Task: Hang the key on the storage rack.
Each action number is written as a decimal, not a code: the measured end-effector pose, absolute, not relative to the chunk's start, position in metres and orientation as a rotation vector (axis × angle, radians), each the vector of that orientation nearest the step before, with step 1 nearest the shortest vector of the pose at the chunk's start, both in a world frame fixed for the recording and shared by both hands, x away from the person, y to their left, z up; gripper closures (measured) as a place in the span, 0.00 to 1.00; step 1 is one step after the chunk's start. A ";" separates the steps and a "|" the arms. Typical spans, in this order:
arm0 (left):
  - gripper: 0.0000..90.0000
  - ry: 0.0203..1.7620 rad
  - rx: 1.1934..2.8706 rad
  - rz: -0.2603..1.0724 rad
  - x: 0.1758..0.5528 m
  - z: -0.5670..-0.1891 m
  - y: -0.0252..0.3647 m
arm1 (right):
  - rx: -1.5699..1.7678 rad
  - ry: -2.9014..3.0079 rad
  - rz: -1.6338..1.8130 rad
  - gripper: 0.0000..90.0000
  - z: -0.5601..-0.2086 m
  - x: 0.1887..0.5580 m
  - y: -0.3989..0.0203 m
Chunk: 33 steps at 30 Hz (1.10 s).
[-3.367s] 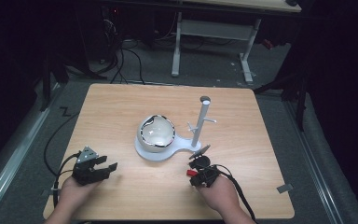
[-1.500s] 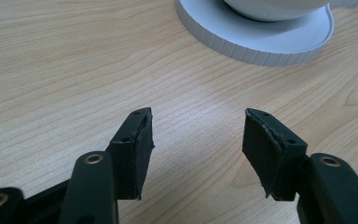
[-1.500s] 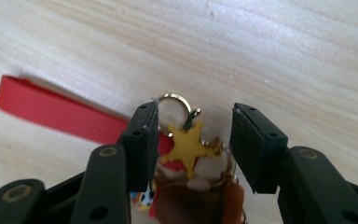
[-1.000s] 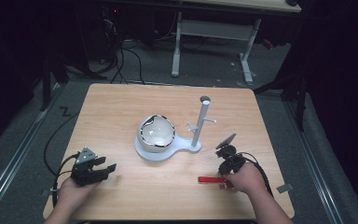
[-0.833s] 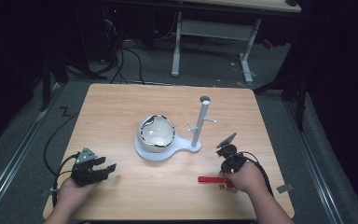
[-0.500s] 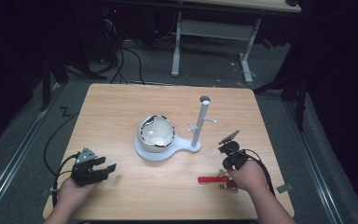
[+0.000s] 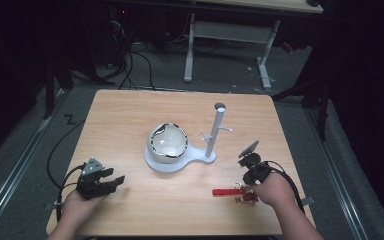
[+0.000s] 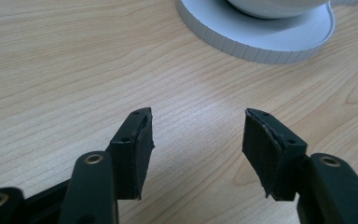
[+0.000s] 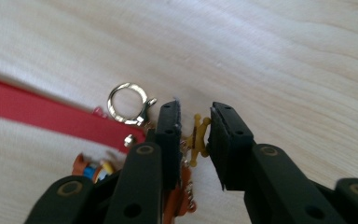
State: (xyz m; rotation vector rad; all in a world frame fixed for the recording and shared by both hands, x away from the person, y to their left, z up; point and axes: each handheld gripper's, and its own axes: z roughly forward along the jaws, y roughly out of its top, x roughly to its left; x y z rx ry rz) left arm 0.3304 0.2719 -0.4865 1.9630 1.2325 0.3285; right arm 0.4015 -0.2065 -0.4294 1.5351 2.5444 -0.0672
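Two hand-held grippers are at work — the right hand-held gripper (image 9: 193,126) points down at a keychain (image 7: 232,192) lying on the counter (image 7: 130,125) near its front right edge, red strap stretched leftward. Its jaws have just been opening; they stand narrow, a small yellow charm (image 9: 196,137) between them, seemingly not pinched. To grip well, I'd centre on the charm cluster, then close firmly. The left hand-held gripper (image 8: 196,140) rests wide, holding nothing — short of the white stand (image 7: 180,162)
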 end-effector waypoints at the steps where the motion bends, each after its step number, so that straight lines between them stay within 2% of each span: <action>1: 0.48 1.233 1.963 0.328 0.330 -0.487 0.272 | 1.517 2.557 -0.085 0.80 -0.431 0.400 -0.204; 5: 0.48 1.229 1.964 0.330 0.330 -0.486 0.271 | 1.545 2.582 -0.162 0.74 -0.441 0.397 -0.209; 8: 0.48 1.232 1.963 0.328 0.330 -0.487 0.272 | 1.574 2.602 -0.185 0.75 -0.446 0.396 -0.214; 11: 0.48 1.233 1.963 0.328 0.330 -0.487 0.272 | 1.593 2.625 -0.169 0.77 -0.448 0.395 -0.215; 12: 0.48 1.234 1.964 0.327 0.330 -0.487 0.272 | 1.604 2.635 -0.148 0.85 -0.448 0.394 -0.215; 14: 0.48 1.230 1.961 0.325 0.330 -0.486 0.271 | 1.625 2.637 -0.135 0.89 -0.448 0.393 -0.215; 22: 0.48 1.233 1.955 0.328 0.330 -0.486 0.273 | 1.602 2.632 -0.152 0.91 -0.448 0.390 -0.212; 26: 0.48 1.233 1.955 0.327 0.330 -0.486 0.273 | 1.590 2.621 -0.130 0.91 -0.441 0.391 -0.212; 33: 0.48 1.231 1.963 0.324 0.330 -0.487 0.271 | 1.561 2.558 -0.025 0.91 -0.395 0.395 -0.216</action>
